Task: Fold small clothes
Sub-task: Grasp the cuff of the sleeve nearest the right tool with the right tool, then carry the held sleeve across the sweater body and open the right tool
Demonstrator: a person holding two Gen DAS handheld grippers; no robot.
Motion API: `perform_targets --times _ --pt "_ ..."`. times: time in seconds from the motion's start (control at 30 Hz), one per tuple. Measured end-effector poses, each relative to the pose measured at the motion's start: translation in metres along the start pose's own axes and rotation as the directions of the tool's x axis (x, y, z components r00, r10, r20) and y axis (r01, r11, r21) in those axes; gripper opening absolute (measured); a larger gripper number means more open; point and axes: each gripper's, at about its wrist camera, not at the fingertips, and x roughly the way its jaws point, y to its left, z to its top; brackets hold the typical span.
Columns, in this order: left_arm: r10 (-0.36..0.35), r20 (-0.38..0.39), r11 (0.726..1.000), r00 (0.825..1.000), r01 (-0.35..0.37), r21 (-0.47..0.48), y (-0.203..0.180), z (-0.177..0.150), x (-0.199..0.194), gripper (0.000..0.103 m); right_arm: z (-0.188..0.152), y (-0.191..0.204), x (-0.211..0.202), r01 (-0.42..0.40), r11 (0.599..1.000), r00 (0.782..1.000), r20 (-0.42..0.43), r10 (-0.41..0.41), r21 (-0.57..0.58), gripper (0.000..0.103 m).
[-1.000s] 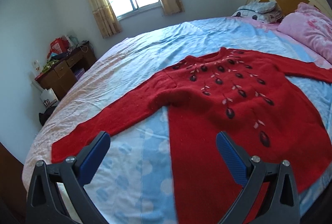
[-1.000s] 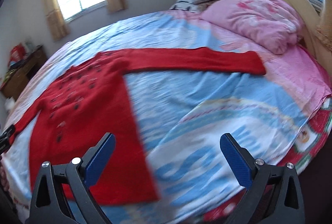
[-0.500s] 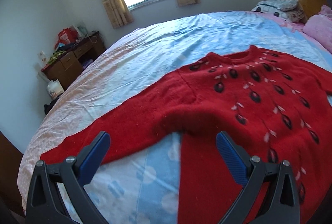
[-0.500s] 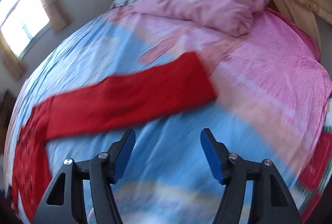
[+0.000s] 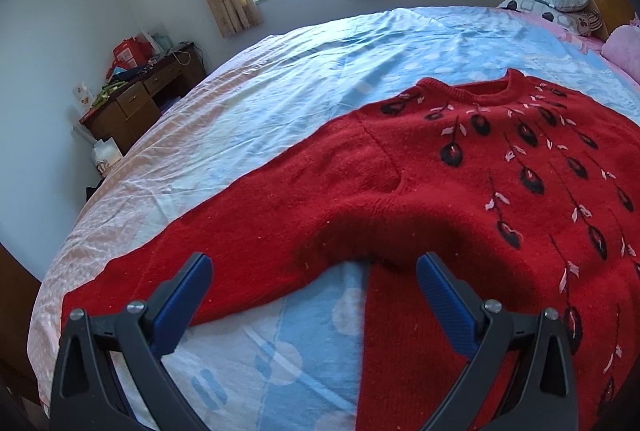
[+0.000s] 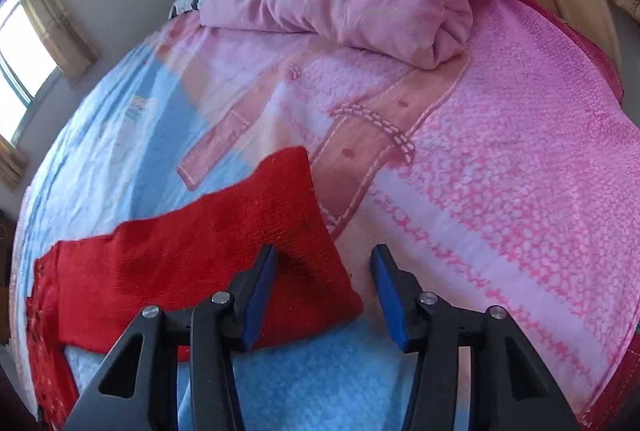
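Right wrist: gripper [image 6: 324, 263] closing over sweater cuff [image 6: 304, 231].

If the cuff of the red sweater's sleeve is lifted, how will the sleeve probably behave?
The red sweater lies limp and follows the bed, so the sleeve will probably hang floppy rather than stay straight. Its fuzzy knit looks grippy, so it is unlikely to slip. The right hand-held gripper, jaws just closing, straddles the cuff edge and may catch only a corner.
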Motion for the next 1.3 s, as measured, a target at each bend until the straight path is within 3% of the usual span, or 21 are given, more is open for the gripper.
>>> perform_targets --times 0.07,0.13,0.47,0.77,1.0,1.3 --pt "-0.007 0.005 1.0 1.0 0.007 -0.002 0.001 0.0 -0.001 0.103 0.001 0.004 0.001 -0.033 0.999 0.999 0.005 0.033 -0.012 0.021" --pt "-0.012 0.011 1.0 1.0 0.012 -0.003 0.003 0.001 -0.004 0.103 0.002 0.009 0.0 -0.085 0.996 0.996 -0.017 0.085 -0.013 0.009" --pt "-0.005 0.053 0.999 0.999 0.007 -0.036 0.026 0.005 -0.01 0.103 0.015 0.066 -0.048 -0.109 0.99 0.989 0.088 0.117 -0.094 0.008" --pt "0.038 0.042 0.995 0.998 -0.034 -0.095 0.059 0.007 0.007 0.103 0.018 0.164 -0.125 -0.196 0.951 0.949 0.199 0.246 -0.241 0.007" --pt "0.027 0.037 0.988 0.999 -0.022 -0.15 0.082 0.0 0.005 0.103 0.004 0.262 -0.176 -0.248 0.873 0.903 0.226 0.365 -0.419 0.007" --pt "0.011 0.025 0.98 1.0 -0.005 -0.199 0.103 -0.012 0.005 0.103 -0.046 0.388 -0.225 -0.254 0.717 0.848 0.208 0.488 -0.649 0.007"
